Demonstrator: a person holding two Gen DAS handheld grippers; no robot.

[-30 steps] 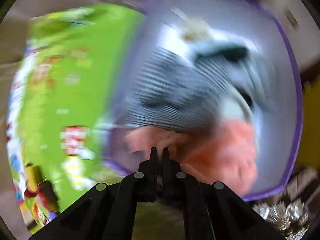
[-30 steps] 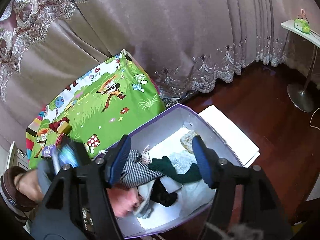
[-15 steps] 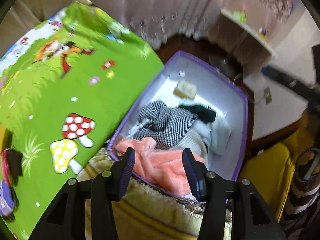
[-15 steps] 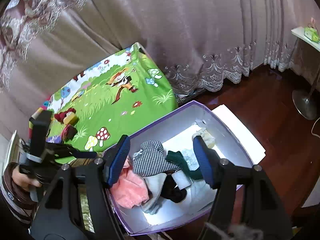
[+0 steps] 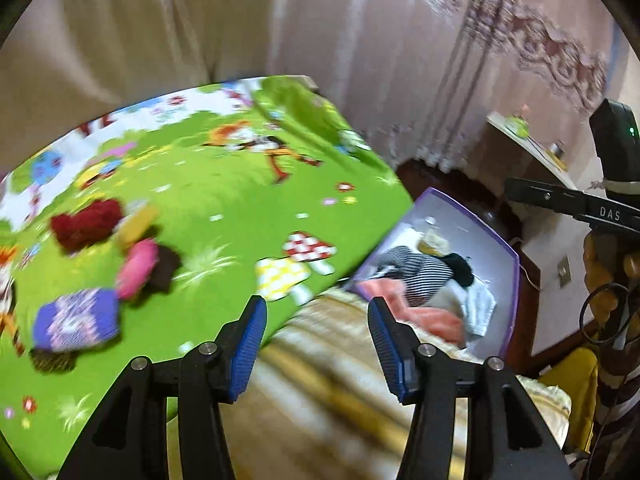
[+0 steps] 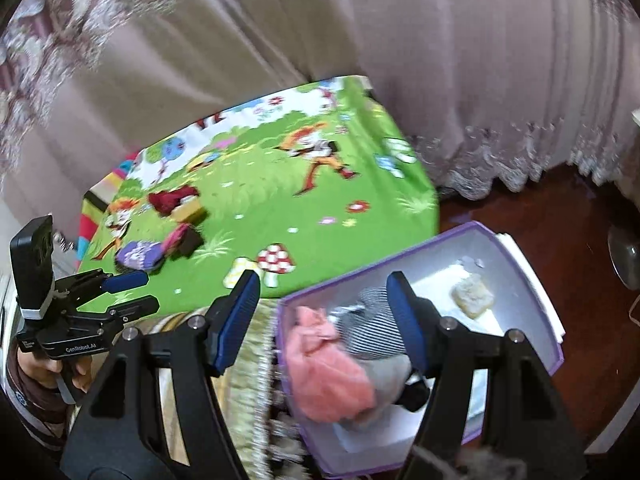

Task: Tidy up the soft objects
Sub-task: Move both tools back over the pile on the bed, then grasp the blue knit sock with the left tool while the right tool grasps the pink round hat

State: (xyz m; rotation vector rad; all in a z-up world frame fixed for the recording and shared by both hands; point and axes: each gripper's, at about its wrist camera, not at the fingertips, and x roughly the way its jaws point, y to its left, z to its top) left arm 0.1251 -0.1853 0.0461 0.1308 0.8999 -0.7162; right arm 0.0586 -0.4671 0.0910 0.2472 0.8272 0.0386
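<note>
The left gripper (image 5: 316, 336) is empty, its jaws opening with nothing between them, and the right gripper (image 6: 322, 316) stands wide and empty over the purple box (image 6: 532, 312), where the pink garment (image 6: 324, 372) lies. The remaining soft items, led by a purple sock (image 5: 76, 318), lie far left on the green mat (image 5: 224, 224). The left gripper looks nearer, with no obstacle between.

Pink garment (image 6: 326, 368) and striped cloth (image 6: 370, 330) heaped in purple-rimmed box (image 6: 532, 292); small soft pieces (image 6: 160, 240) on green mat (image 6: 320, 200).
</note>
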